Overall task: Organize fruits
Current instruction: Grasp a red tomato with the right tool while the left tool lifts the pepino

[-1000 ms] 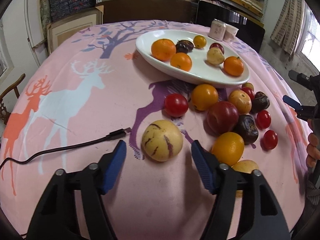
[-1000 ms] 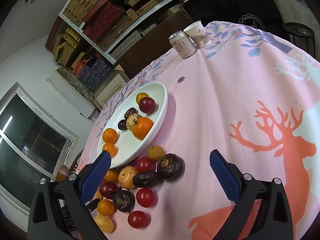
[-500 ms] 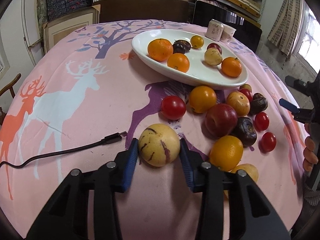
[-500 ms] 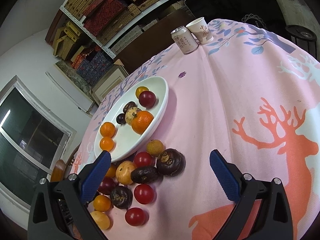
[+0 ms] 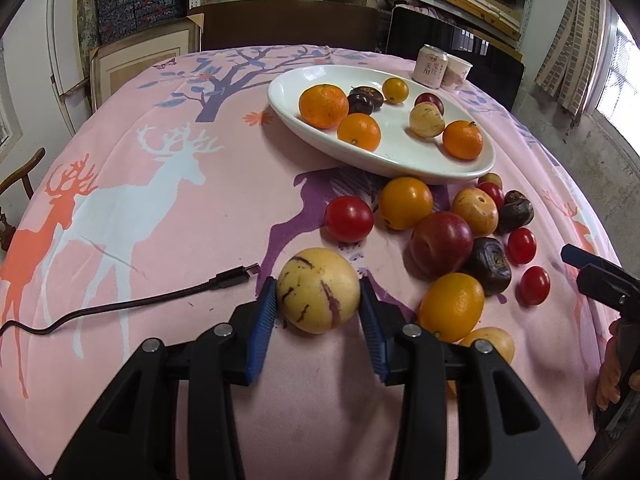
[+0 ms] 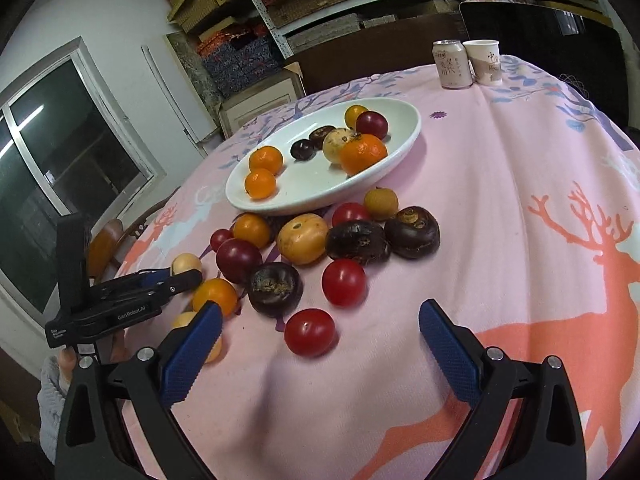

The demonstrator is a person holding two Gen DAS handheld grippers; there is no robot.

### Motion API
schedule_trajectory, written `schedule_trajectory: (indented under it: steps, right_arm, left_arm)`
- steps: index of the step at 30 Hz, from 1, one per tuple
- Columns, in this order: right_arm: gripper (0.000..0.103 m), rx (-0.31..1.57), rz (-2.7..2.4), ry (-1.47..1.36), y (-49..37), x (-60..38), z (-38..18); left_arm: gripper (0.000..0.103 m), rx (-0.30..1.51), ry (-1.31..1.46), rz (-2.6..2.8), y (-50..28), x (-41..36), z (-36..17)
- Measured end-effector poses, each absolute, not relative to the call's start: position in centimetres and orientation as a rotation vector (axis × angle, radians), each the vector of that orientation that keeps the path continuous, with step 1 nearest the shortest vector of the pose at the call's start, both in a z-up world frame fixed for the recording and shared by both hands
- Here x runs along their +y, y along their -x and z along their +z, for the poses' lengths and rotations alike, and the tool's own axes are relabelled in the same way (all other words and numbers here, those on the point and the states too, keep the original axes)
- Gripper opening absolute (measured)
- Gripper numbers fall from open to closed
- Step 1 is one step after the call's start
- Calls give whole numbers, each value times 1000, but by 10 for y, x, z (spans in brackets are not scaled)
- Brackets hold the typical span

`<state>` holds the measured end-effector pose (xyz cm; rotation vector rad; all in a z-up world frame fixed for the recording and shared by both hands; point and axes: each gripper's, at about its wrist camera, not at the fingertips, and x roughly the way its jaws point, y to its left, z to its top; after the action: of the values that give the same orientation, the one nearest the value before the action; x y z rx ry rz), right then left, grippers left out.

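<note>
Fruits: the left gripper (image 5: 318,300) has just clamped the striped yellow melon (image 5: 318,290) near the table's (image 5: 160,208) front edge, ready for lifting, while the right gripper (image 6: 320,336) hangs wide and empty.

Black USB cable (image 5: 120,306) lies on the pink deer-print cloth (image 5: 168,216) at approx 8 o'clock. Drink can (image 5: 432,66) w/ paper cup (image 5: 457,74) touching it, approx 1 o'clock at surface's far edge. Shelves of boxes (image 6: 320,4) behind, window (image 6: 60,152) at 9 o'clock in right wrist view.

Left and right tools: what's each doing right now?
Left tool: shut on the purple-streaked yellow fruit.
Right tool: open, holding nothing, jaws just narrowed slightly.
</note>
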<state>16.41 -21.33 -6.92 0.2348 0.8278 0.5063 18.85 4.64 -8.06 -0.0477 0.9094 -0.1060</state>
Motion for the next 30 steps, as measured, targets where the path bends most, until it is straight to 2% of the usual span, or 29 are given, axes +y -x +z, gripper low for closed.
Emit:
schedule_trajectory:
  steps: [1, 3, 5, 11, 14, 26, 30]
  right_arm:
    - [87, 840, 511, -226, -164, -211, -71]
    - [67, 880, 525, -181, -164, -201, -75]
    - [54, 909, 535, -132, -163, -191, -78]
    - [44, 939, 502, -78, -161, -182, -82]
    - [31, 939, 506, -91, -161, -183, -83]
    - [31, 874, 501, -211, -159, -206, -76]
    - [31, 851, 498, -223, -166, -209, -64]
  left_arm:
    - [40, 913, 46, -105, -189, 46, -81]
    - [40, 919, 45, -106, -189, 46, -82]
    - [40, 920, 45, -105, -189, 46, -82]
    - [40, 923, 43, -105, -190, 46, -82]
    - [40, 922, 43, -105, -190, 46, -82]
    - [40, 863, 54, -135, -185, 44, -70]
    - [40, 837, 50, -126, -198, 42, -50]
